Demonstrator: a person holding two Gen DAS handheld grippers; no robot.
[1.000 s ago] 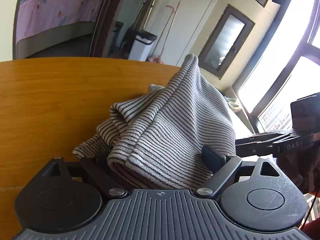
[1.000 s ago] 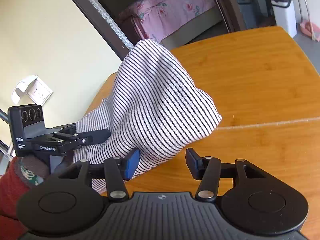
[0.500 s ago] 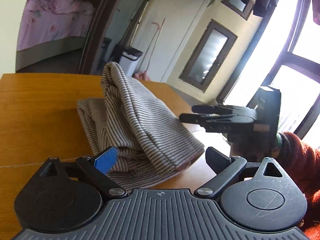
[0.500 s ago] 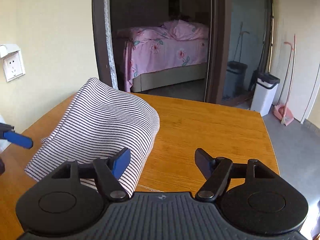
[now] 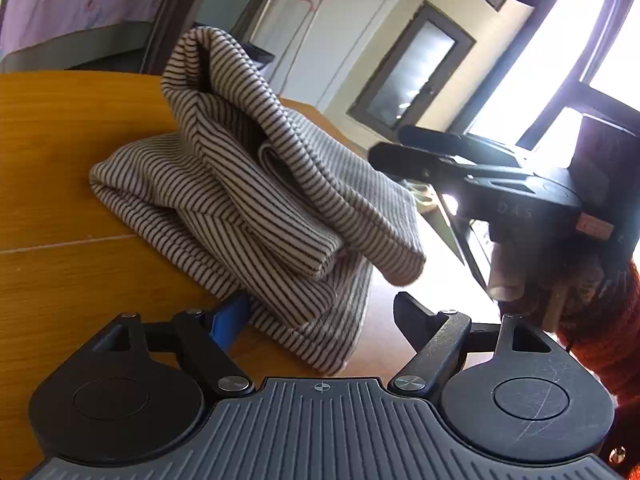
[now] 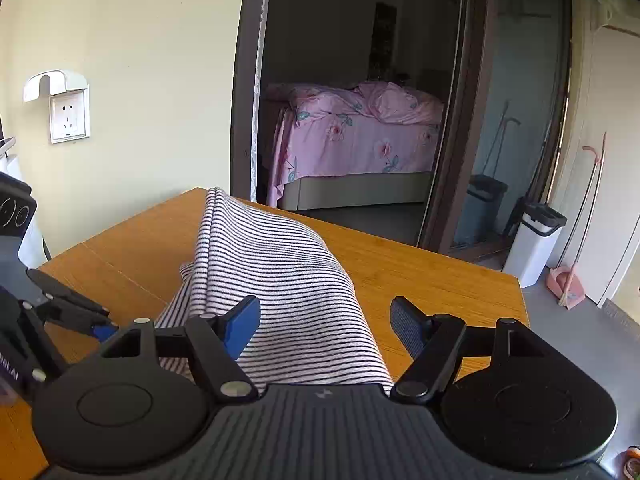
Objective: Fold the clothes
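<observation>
On the wooden surface (image 5: 60, 184) the striped top (image 5: 256, 200) now lies as a bundle of several layers, one fold still humped up at its far end. A second ago it was lifted between the two claws; since then both have let it go, and it has settled onto the surface. The left claw (image 5: 320, 316) stands wide with the near hem between its fingers, no pad pressing on it, and its jaws are closing. The right claw (image 6: 324, 320) is also wide and holds nothing; the cloth lies under and between its fingers, untouched as far as I can tell. In the left view it hangs above the bundle's right edge. Judging by the lumpy heap, a fold has just been laid down but is not tidy yet; smoothing or another fold seems due.
</observation>
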